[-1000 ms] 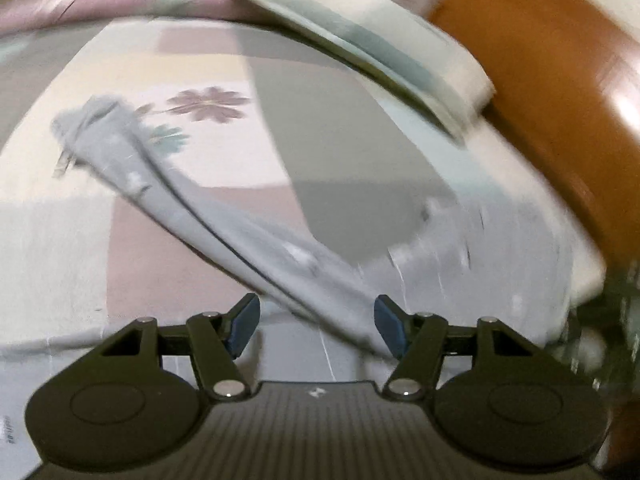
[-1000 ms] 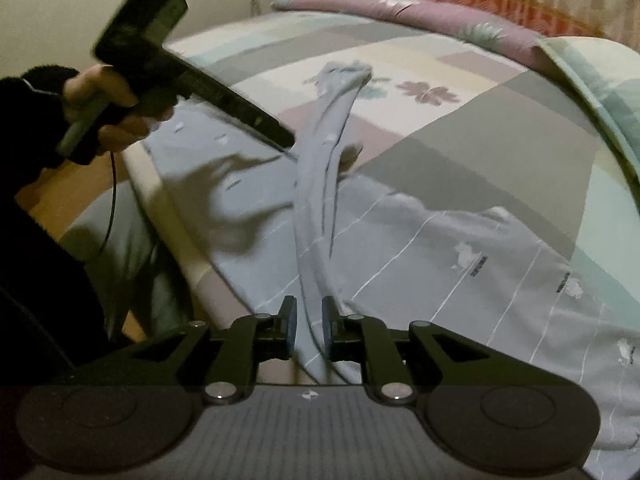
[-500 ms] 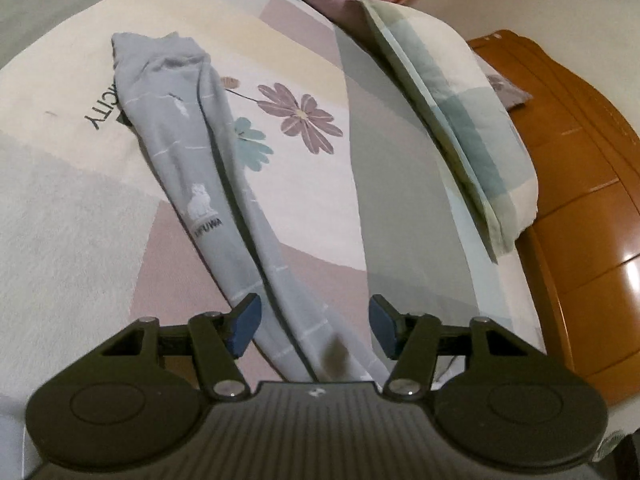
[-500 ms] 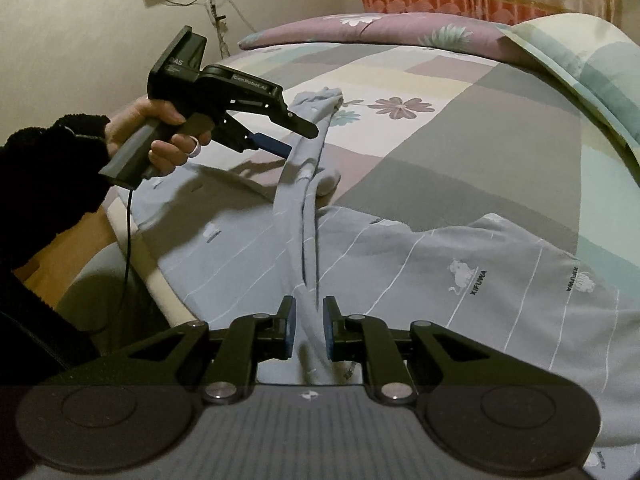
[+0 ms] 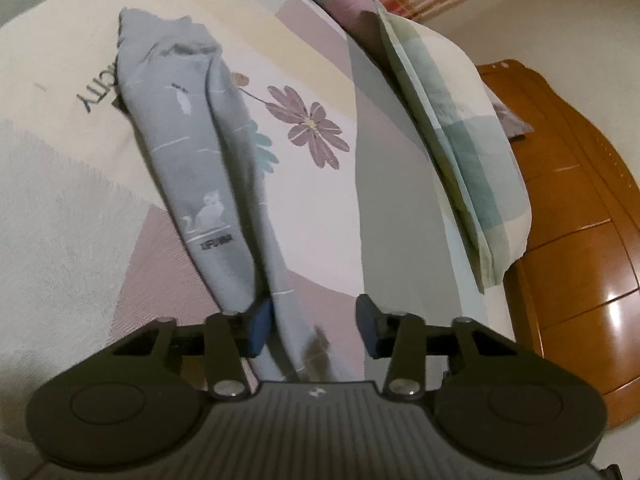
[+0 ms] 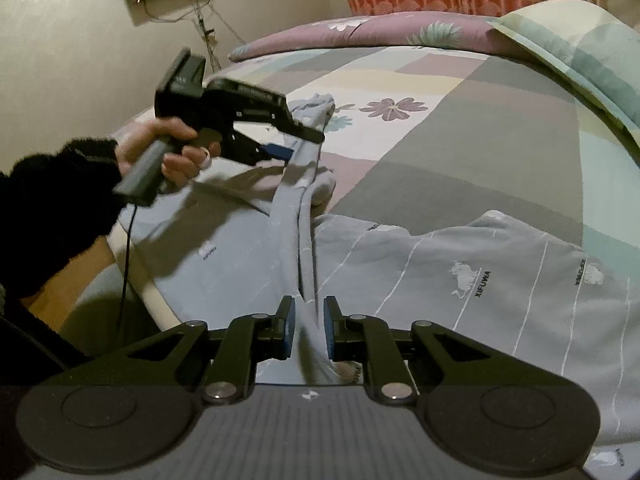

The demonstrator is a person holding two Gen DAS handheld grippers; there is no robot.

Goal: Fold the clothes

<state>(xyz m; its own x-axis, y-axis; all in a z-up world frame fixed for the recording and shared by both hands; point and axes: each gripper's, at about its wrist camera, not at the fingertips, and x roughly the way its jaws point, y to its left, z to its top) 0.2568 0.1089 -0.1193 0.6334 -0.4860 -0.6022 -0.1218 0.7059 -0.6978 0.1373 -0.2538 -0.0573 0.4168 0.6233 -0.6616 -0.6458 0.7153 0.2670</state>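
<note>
A grey-blue long-sleeved top [image 6: 480,280] with white stripes and cat prints lies spread on the bed. Its sleeve [image 5: 200,184] stretches away over the flowered sheet, bunched into a narrow ridge [image 6: 308,200]. My left gripper [image 5: 314,330] straddles the sleeve partway along. Its jaws are closing: the left pad [image 5: 260,328] touches the cloth, while the right pad stands apart from it. The right wrist view shows this gripper [image 6: 298,145] held by a hand at the sleeve's middle. My right gripper [image 6: 310,330] is shut on the sleeve's near end, which it lifts slightly.
A pale checked pillow [image 5: 460,152] lies at the right, beside a wooden headboard [image 5: 580,240]. A rolled purple quilt [image 6: 380,32] runs along the bed's far side. A person's hand [image 6: 172,148] in a black sleeve is at the left, near the bed's edge.
My left gripper has come down and levelled out over the sleeve, and its jaws have narrowed around the cloth. The right gripper keeps its hold in nearly the same place.
</note>
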